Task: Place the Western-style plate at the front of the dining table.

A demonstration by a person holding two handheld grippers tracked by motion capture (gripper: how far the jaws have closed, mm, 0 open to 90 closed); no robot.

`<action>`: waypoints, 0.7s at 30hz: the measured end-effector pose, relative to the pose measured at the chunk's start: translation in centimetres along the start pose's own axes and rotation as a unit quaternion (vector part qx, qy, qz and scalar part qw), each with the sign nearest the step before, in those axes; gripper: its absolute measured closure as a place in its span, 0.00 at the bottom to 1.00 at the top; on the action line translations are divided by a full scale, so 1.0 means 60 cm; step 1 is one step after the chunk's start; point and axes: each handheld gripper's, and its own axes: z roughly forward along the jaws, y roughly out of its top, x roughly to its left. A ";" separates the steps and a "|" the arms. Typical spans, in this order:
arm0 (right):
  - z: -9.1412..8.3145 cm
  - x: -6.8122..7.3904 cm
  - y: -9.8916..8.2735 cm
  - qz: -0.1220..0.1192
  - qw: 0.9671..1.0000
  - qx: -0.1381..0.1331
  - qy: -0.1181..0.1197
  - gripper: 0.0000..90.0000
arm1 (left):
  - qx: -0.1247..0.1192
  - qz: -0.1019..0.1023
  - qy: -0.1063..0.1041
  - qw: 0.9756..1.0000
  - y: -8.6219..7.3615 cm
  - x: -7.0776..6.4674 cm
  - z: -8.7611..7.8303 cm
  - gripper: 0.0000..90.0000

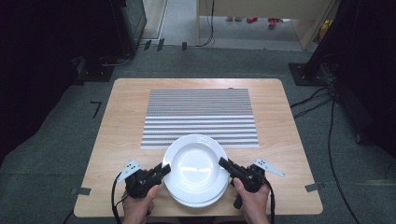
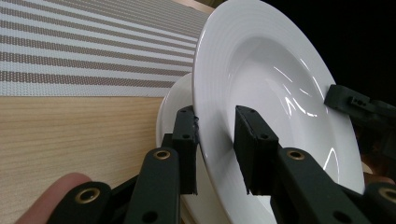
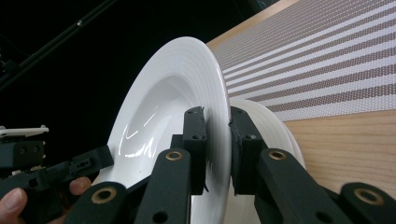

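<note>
- A white deep plate (image 1: 195, 163) was at the near middle of the wooden bench (image 1: 121, 135), held from both sides above a second white plate (image 1: 198, 201) that lay under it.
- In the high view, the lower plate showed as a thin white edge along the near side of the upper one.
- The left hand-held gripper (image 1: 164, 169) was at the left rim of the upper plate. In the left gripper view its two black jaws stood on both sides of this rim, one jaw under the plate and one jaw inside, with a small gap on the inner side, so I cannot tell if they pressed firmly.
- The right hand-held gripper (image 1: 224, 163) was at the right rim of the same plate. In the right gripper view its jaws were closed on the rim, touching it from both sides.
- In both gripper views the upper plate (image 2: 280, 93) stood clearly apart from the lower plate (image 2: 170, 109), with its rim higher than the lower rim.
- A striped grey and white mat (image 1: 201, 116) lay on the bench just behind the plates, and the far edge of the upper plate covered a little of its near border.
- The person's left hand (image 1: 140, 205) and right hand (image 1: 254, 203) came from the near edge of the bench, each holding its gripper.
</note>
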 end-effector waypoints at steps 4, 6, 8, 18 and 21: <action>0.001 0.004 0.006 -0.002 1.000 -0.003 -0.002 0.90 | 0.001 0.008 0.001 1.000 0.003 0.000 0.002 0.79; 0.002 0.005 0.009 -0.004 1.000 -0.007 0.000 0.90 | 0.003 0.008 0.003 1.000 0.007 0.000 0.004 0.79; 0.003 0.007 0.013 -0.002 1.000 -0.007 0.004 0.91 | 0.003 0.009 0.005 1.000 0.011 0.001 0.005 0.79; 0.011 0.005 0.030 0.003 1.000 -0.001 0.006 0.91 | 0.014 -0.007 0.000 1.000 0.032 0.007 0.015 0.80; 0.016 0.005 0.038 0.009 1.000 0.000 0.005 0.91 | 0.011 -0.008 -0.003 1.000 0.042 0.008 0.017 0.81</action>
